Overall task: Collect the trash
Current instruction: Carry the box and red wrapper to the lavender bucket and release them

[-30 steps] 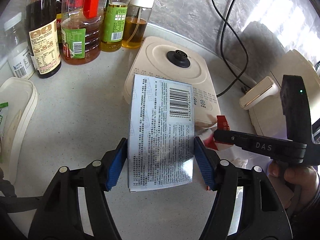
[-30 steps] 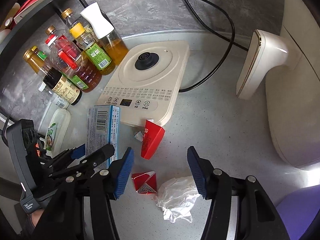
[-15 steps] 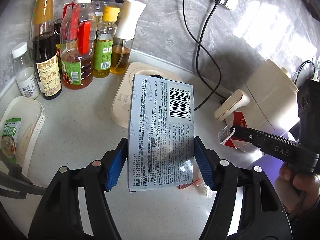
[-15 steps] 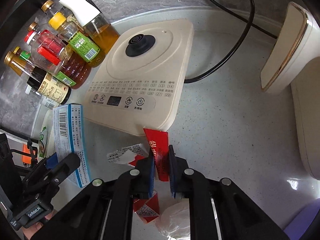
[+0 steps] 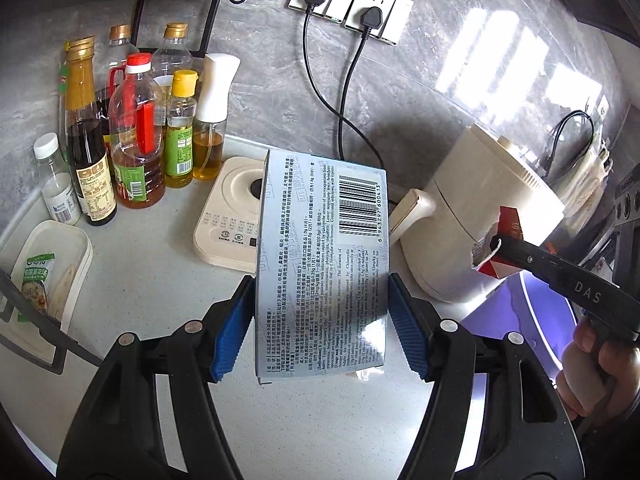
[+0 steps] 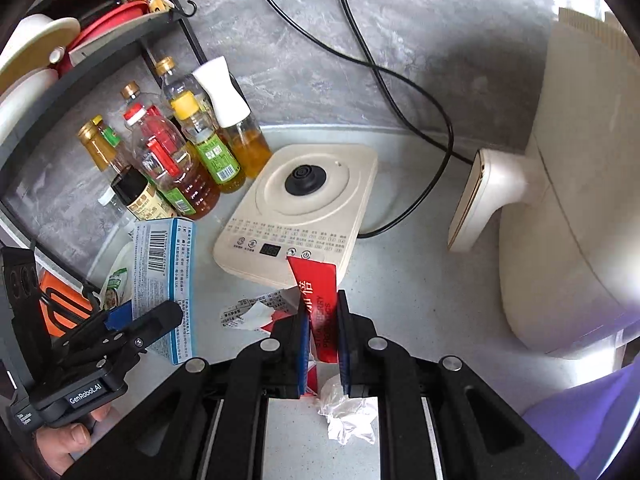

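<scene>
My left gripper (image 5: 322,324) is shut on a blue-and-white medicine box (image 5: 324,260) and holds it upright above the counter; the box also shows in the right wrist view (image 6: 164,280). My right gripper (image 6: 322,340) is shut on a red torn wrapper (image 6: 318,292), lifted off the counter; it also shows in the left wrist view (image 5: 500,240). A crumpled white tissue (image 6: 348,412) lies on the counter under my right gripper. A purple bin (image 5: 520,332) stands at the right, below the counter edge.
A cream induction base (image 6: 300,208) sits mid-counter with cords to wall sockets (image 5: 352,8). Several sauce and oil bottles (image 5: 136,140) stand at the back left. A cream air fryer (image 6: 572,200) is at the right. A white tray (image 5: 44,280) lies at left.
Both grippers rose from the counter. My right gripper closed on the red wrapper and lifted it. The left keeps hold of the box.
</scene>
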Tool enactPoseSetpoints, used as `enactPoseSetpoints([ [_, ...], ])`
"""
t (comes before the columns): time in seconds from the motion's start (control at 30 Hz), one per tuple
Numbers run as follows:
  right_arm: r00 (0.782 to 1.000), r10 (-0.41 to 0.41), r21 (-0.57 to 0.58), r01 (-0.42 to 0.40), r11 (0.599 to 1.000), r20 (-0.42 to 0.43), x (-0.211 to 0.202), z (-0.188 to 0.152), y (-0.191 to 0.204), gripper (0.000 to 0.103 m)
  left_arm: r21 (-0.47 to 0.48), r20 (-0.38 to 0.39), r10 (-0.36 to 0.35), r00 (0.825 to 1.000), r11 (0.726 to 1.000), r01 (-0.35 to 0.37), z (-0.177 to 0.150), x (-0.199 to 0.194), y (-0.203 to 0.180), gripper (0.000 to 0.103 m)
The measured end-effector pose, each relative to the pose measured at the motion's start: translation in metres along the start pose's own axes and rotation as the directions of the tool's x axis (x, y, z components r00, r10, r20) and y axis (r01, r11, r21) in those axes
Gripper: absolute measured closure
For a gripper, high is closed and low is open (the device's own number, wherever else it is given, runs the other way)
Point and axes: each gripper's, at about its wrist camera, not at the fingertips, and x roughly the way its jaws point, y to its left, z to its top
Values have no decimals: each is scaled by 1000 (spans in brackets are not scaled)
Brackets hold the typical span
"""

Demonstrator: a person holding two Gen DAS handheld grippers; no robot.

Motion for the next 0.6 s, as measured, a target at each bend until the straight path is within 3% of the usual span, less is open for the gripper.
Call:
enactPoseSetpoints([
  [0.27,992,-13,1,13,1000,129,-68,-7,-11,90,58,4,-31,999,998,31,4,0,-45,37],
  [0.6,971,-70,-2,73,997,229,-124,-28,-30,90,179,-1,-145,989,974,142,7,4,-120,37],
])
